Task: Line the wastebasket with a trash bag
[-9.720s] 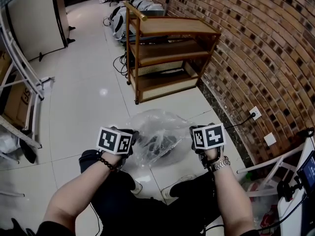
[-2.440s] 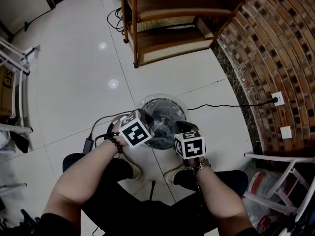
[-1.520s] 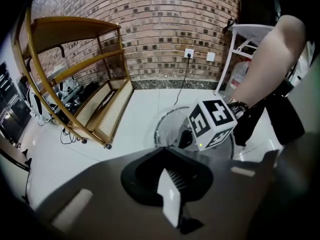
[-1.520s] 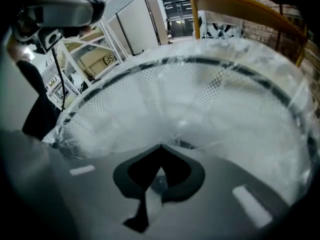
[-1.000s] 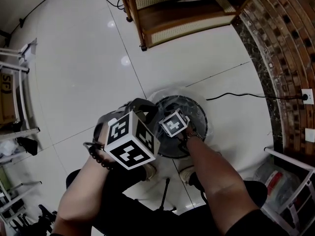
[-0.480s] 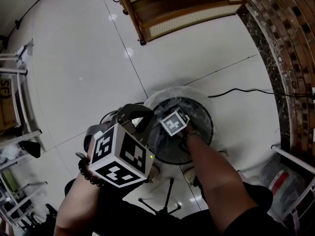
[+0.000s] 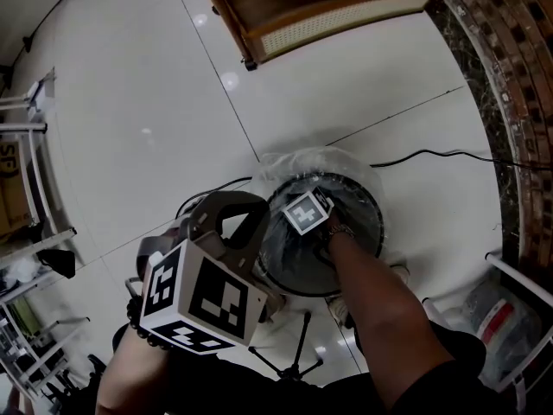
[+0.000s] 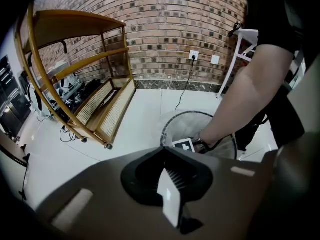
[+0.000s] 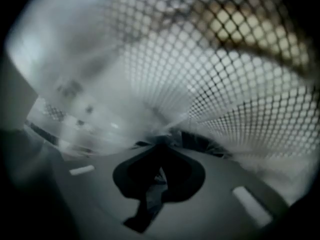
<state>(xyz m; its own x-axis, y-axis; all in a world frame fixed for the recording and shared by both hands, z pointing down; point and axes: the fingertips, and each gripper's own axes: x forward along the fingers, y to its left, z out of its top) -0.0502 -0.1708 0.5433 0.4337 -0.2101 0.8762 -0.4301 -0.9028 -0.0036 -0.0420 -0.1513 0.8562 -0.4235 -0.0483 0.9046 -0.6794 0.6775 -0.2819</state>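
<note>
Standing right next to this one. The round black wire-mesh wastebasket [image 7: 373, 223] sits on the glossy white tiled floor [image 7: 130, 102], just in front of the person's feet. The clear thin plastic trash bag [image 7: 298, 160] is inside it, and its loose top puffs out over the far rim.

The right claw [image 9: 159, 149] is way down inside the basket, arm in past the wrist, with only its marker cube [image 7: 304, 212] showing from above. In the right gripper view the jaws are closed tight together, and cloudy film and mesh wall sit right up against them. I honestly can't tell whether any plastic is pinched in there or it's just pressing against the bag.

The left claw [image 8: 165, 159] is held up above the floor on the near left side of the basket, clear of the rim. It's angled down towards the basket, jaws closed together, with nothing in them. Its big marker cube [image 7: 203, 301] fills the lower left of the head view.

Around it: a black cable [image 7: 432, 156] runs across the floor just past the basket and up to a white wall socket [image 8: 193, 55] on the red brick wall [image 8: 200, 19]. A wooden shelf trolley with cane panels [image 8: 107, 109] stands further off along that wall.
</note>
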